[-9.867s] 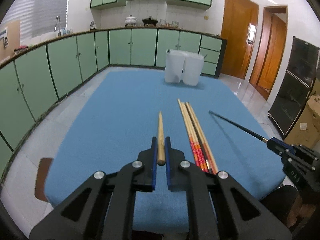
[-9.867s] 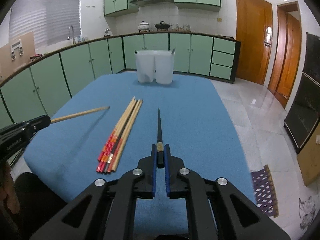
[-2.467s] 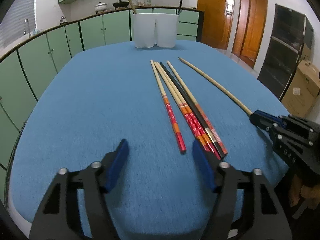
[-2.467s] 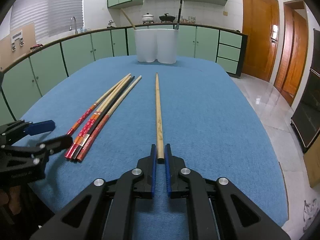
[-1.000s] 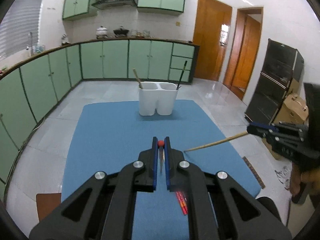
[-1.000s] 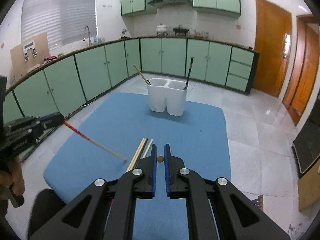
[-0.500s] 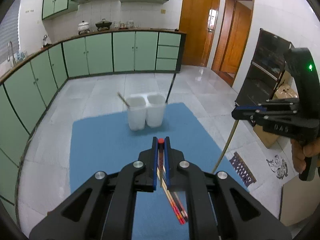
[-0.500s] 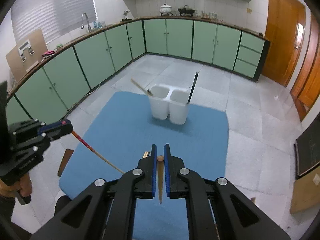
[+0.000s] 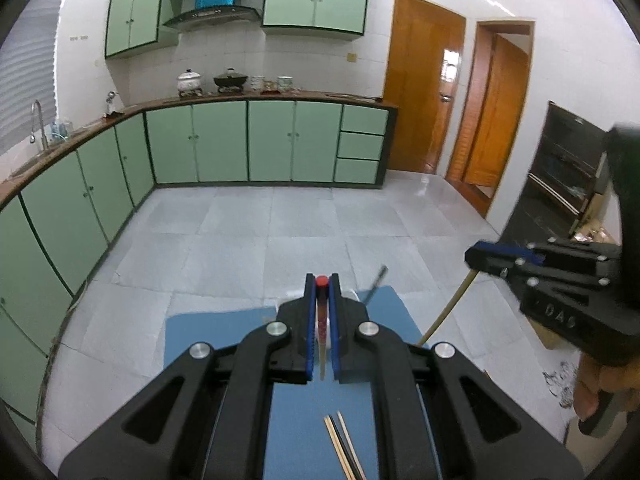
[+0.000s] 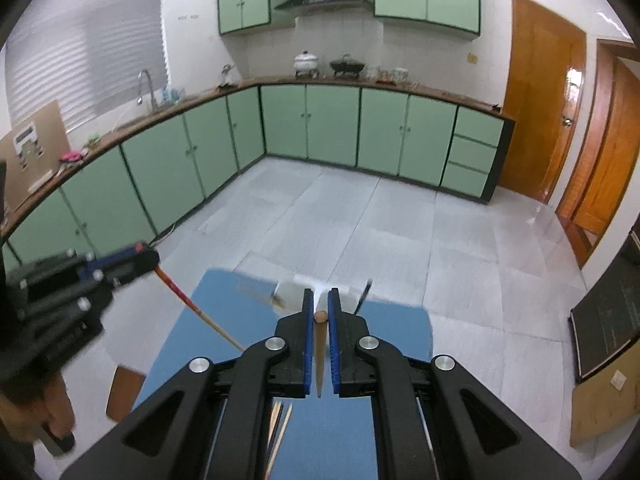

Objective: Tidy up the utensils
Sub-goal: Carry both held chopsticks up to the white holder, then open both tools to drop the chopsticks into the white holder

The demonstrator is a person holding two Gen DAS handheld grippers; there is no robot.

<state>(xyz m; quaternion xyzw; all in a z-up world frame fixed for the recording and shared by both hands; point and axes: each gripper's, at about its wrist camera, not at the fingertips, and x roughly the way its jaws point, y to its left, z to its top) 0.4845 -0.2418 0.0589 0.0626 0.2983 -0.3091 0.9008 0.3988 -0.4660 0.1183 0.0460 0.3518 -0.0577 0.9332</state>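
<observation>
Left wrist view: my left tongs (image 9: 322,280) are clamping a red-tipped chopstick (image 9: 321,312), hanging down over the blue table (image 9: 200,344). My right tongs (image 10: 319,316) are pinching a plain chopstick (image 10: 319,344) above the white holder (image 10: 290,294); more chopsticks (image 9: 344,446) are lying below.

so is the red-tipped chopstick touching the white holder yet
Cannot tell. In the left wrist view the left tongs hide the red-tipped chopstick's lower end and most of the white holder.

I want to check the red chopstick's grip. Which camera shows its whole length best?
The right wrist view: the red chopstick runs in side profile from the left gripper, red upper part to pale tip. The left wrist view sees it end-on between its own fingers, foreshortened.
</observation>
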